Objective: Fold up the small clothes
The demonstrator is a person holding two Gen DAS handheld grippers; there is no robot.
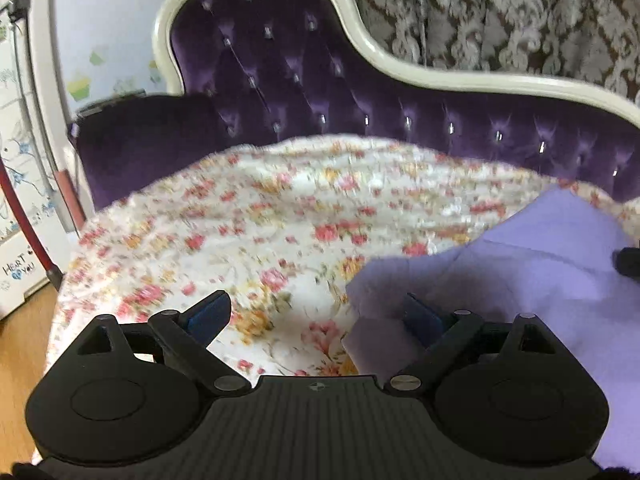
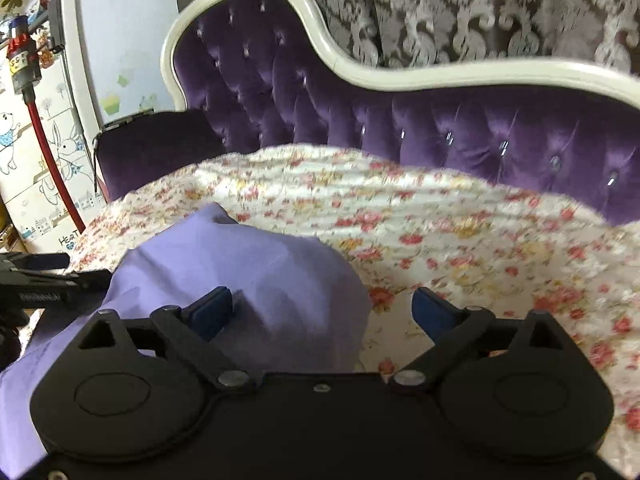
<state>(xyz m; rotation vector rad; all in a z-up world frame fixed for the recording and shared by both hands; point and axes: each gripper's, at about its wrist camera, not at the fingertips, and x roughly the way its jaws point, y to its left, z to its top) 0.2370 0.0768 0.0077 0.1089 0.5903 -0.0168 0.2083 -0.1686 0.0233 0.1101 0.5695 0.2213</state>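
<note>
Lavender garment [image 2: 240, 264] runs off frame under both wide-apart, empty claws, left [image 1: 316, 314] and right [image 2: 324, 308], its shape unreadable.

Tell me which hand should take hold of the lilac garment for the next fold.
Probably the right. The lilac garment bunches between the right tongs, which stand open over it, its edge within their gap. The left tongs, also open, frame mostly floral cover, with cloth only at one finger.
</note>
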